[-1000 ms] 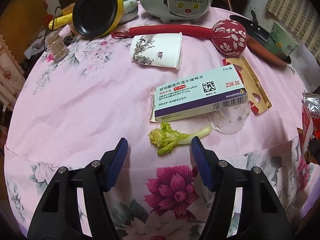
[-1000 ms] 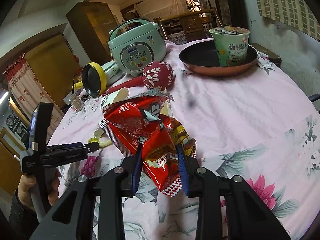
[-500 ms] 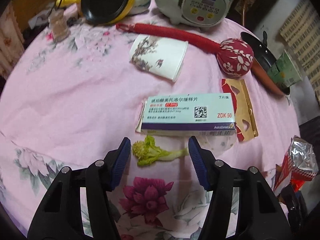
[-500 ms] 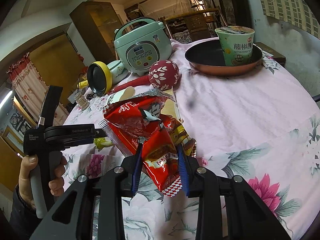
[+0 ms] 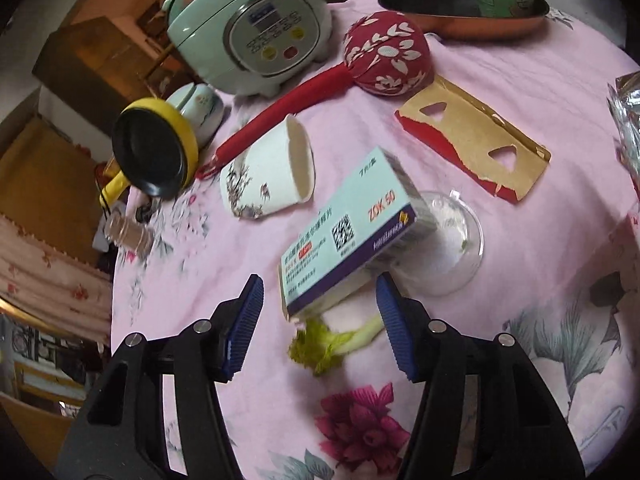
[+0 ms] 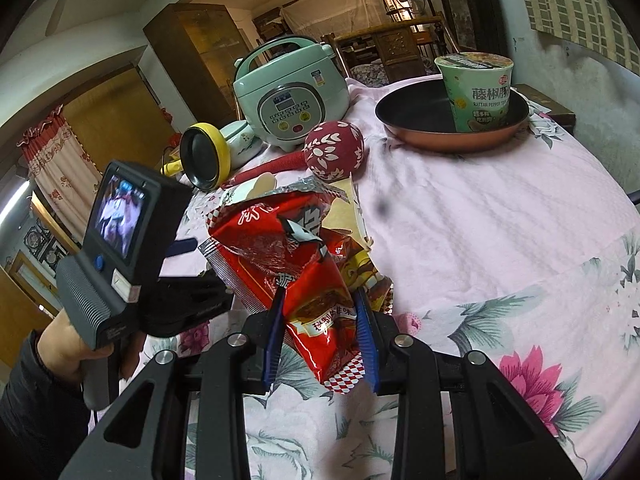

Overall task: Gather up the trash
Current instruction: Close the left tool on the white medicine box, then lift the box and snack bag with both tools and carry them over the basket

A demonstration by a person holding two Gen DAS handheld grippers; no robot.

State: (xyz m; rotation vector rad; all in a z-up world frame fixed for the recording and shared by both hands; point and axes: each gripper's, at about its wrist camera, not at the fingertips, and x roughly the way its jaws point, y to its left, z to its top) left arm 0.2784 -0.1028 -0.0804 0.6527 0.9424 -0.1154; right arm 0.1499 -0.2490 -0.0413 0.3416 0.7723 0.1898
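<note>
On the pink flowered table (image 5: 500, 92), my left tool (image 5: 318, 326), jaws apart and just closing, straddles the vegetable scrap (image 5: 332, 340); the medicine box (image 5: 348, 228) at twelve o'clock could snag. My right tool (image 6: 320, 340) clamps the snack bag (image 6: 304, 264).

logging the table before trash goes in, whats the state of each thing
paper cup: on its side
medicine box: closed, one end propped on clear lid
vegetable scrap: loose on cloth
snack wrapper: torn, clamped
instant noodle cup: upright in frying pan

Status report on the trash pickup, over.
Left gripper open, jaws just closing around vegetable scrap. Right gripper shut on red snack bag. Medicine box overlaps scrap.
</note>
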